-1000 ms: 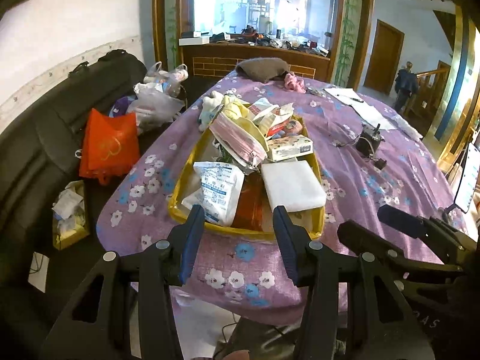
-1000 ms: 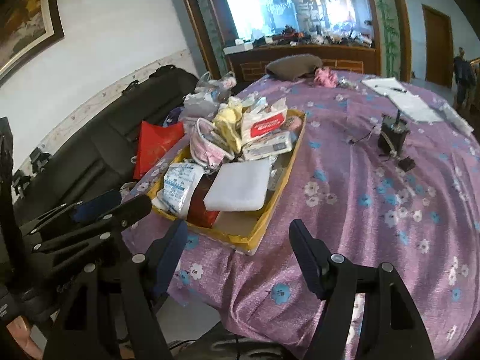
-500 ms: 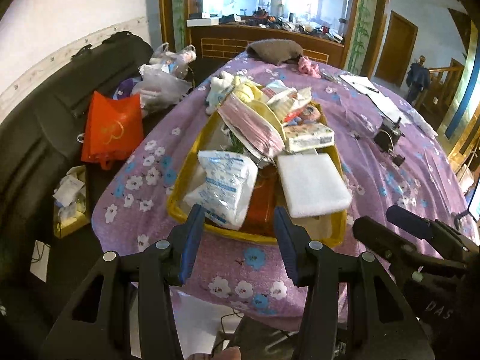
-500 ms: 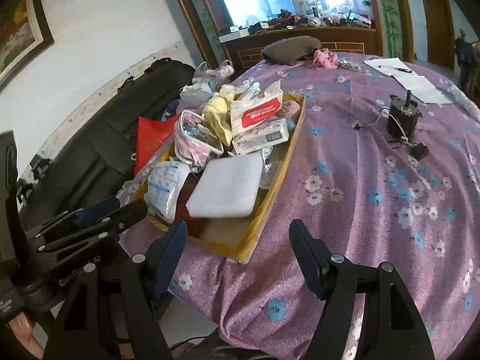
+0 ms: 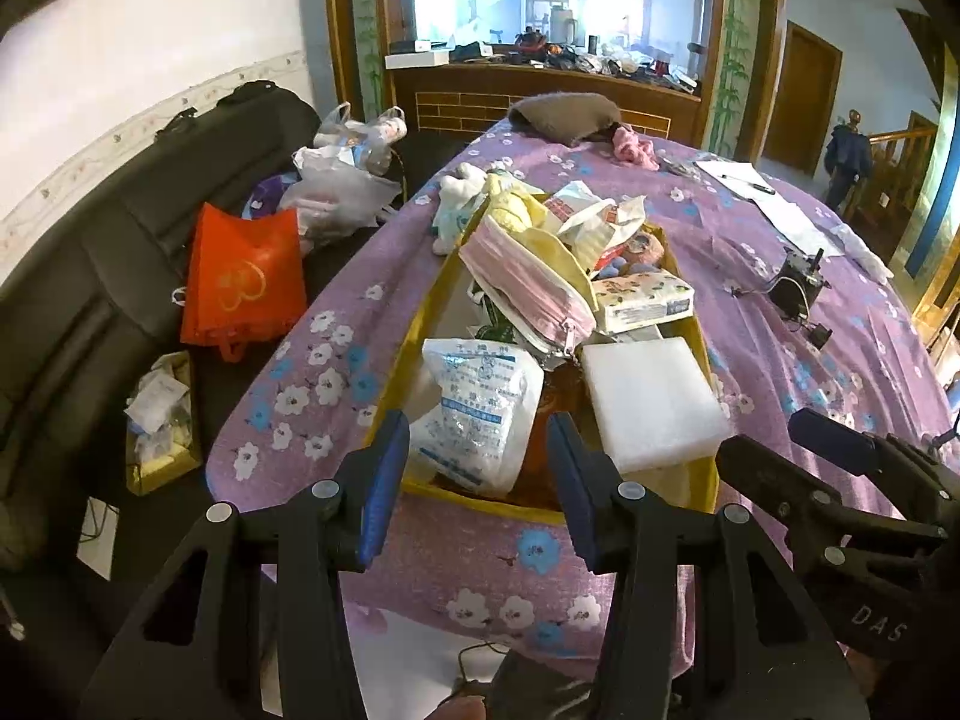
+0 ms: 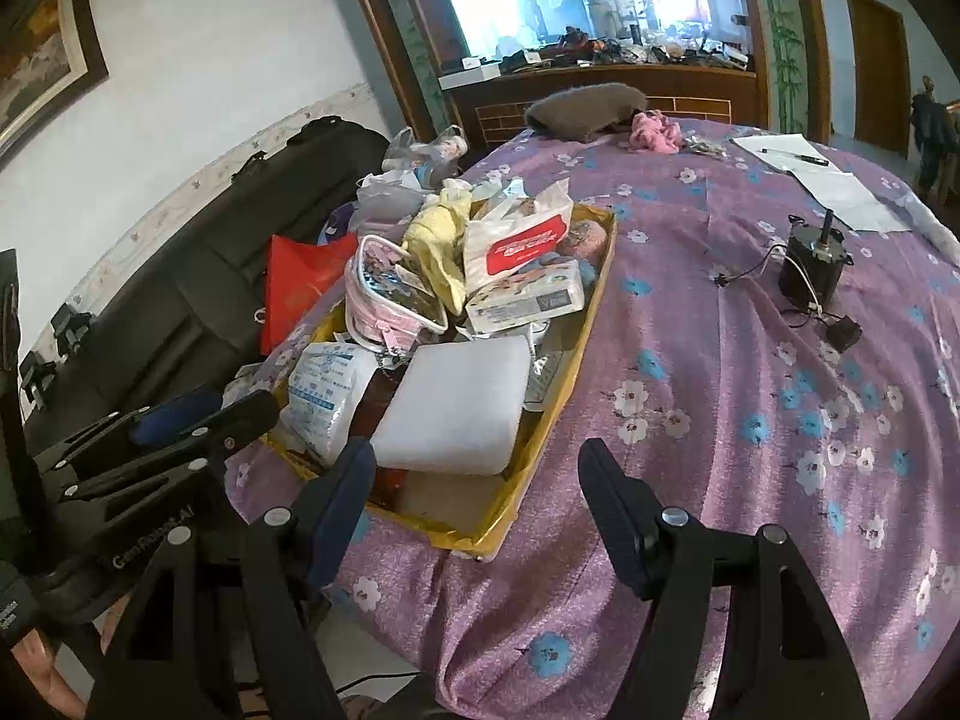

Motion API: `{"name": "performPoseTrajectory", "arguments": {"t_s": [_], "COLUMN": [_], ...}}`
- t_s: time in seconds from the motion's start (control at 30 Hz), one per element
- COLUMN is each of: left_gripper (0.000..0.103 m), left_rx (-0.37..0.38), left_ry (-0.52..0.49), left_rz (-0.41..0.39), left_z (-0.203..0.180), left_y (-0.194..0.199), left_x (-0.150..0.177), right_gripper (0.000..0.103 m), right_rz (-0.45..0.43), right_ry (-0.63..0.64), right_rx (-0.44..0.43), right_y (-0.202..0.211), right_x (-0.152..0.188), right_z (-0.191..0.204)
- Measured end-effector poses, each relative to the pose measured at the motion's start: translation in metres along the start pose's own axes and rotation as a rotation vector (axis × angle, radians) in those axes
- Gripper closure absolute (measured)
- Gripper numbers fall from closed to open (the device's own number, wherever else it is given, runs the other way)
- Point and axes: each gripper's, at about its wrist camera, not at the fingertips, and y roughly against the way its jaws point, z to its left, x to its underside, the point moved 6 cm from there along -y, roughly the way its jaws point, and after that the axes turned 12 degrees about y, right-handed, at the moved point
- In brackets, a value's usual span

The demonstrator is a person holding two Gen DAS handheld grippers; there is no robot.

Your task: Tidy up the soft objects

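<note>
- Left hand-held gripper [image 5: 477,468]: jaws spread, empty, above near rim of yellow tray [image 5: 414,324].
- Right hand-held gripper [image 6: 477,492]: jaws spread wide, empty, over tray's near corner.
- White foam block [image 6: 459,405], gauze packet [image 5: 480,414], pink pouch [image 5: 528,288], tissue pack [image 6: 528,300]: heaped in tray on purple-clothed worktop [image 6: 750,396].
</note>
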Motion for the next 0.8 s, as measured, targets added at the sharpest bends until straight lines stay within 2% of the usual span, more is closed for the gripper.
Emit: {"name": "performPoseTrajectory", "arguments": {"t_s": [0.23, 0.67, 0.8], "left_gripper": [0.055, 0.055, 0.055], "left_rx": [-0.005, -0.01, 0.001], "left_ry": [-0.002, 0.033, 0.028], "left_rz": [0.009, -0.044, -0.028], "left_z": [0.002, 0.014, 0.013], "left_y": [0.0, 0.007, 0.004], "left_x": [0.002, -0.013, -0.012], "right_gripper": [0.033, 0.033, 0.033], "right_rz": [0.001, 0.0, 0.002], "right_ry": [-0.001, -0.003, -0.011], "right_rx": [-0.002, 0.002, 0.001], "right_y": [0.001, -0.002, -0.004], "right_x": [0.0, -0.008, -0.006], "right_z": [0.002, 0.004, 0.003]}}
